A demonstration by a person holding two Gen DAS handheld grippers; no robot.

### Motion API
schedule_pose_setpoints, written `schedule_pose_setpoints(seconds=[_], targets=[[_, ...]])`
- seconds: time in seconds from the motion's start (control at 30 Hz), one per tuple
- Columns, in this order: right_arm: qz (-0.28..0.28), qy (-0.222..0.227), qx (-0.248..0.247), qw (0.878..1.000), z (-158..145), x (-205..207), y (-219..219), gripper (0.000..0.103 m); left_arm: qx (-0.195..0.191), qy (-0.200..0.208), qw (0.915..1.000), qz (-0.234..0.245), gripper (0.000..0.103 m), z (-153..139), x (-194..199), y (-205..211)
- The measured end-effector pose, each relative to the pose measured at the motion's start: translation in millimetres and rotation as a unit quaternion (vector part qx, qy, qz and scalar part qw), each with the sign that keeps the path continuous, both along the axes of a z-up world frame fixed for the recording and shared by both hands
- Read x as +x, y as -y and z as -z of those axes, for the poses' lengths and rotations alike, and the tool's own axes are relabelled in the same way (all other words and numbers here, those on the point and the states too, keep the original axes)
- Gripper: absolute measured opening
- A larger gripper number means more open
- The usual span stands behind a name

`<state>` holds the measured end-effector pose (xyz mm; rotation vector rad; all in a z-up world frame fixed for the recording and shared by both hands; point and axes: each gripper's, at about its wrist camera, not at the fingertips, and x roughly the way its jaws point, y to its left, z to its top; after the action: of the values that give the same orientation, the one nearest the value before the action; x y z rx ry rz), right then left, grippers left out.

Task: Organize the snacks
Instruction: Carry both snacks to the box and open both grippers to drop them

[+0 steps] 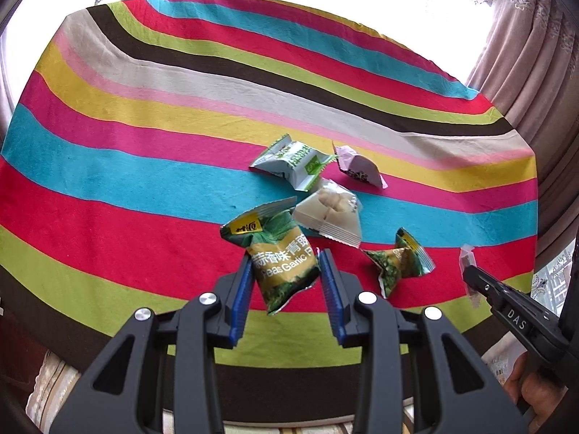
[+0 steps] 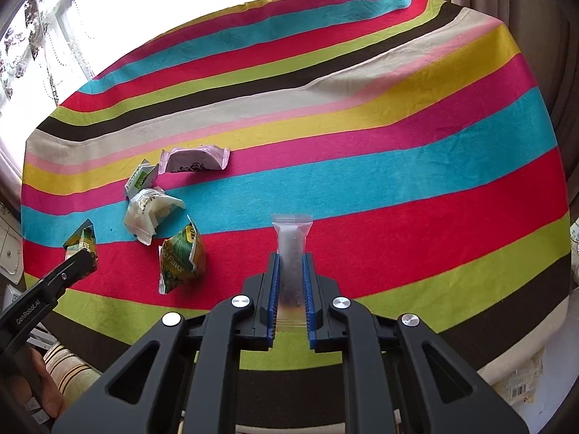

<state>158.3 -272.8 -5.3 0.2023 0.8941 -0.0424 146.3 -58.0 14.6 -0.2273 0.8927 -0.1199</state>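
We've got the left gripper (image 1: 286, 271) clamped on a green-and-gold garlic pea packet (image 1: 280, 260) above the striped tablecloth (image 1: 108, 188), while our right gripper (image 2: 291, 275) pinches a clear slim plastic sachet (image 2: 291, 249).

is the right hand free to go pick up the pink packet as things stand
Probably not yet. The right tongs are shut on a clear sachet, so they are occupied. The pink packet lies in the open on the striped cloth, with nothing blocking the path once the sachet is set down.
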Motion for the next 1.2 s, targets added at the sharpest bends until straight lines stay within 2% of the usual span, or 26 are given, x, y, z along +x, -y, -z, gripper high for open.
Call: schedule_pose_setpoints(seconds=[0.4,0.73,0.97,1.2], targets=[[0.027,0.005,0.009,1.0,-7,-55,36,0.013,-0.003,-0.003,0.9973,0.073,0.036,-9,-32,63],[0.068,0.004,0.03,0.997,-2,-101,84,0.013,-0.003,-0.008,0.9894,0.145,0.036,-14,-58,123],[0.107,-0.002,0.038,0.994,8,-138,129,0.013,-0.001,-0.015,0.9769,0.213,0.036,-16,-78,178],[0.155,-0.02,0.038,0.987,24,-183,172,0.013,0.001,-0.029,0.9576,0.286,0.036,-13,-100,232]])
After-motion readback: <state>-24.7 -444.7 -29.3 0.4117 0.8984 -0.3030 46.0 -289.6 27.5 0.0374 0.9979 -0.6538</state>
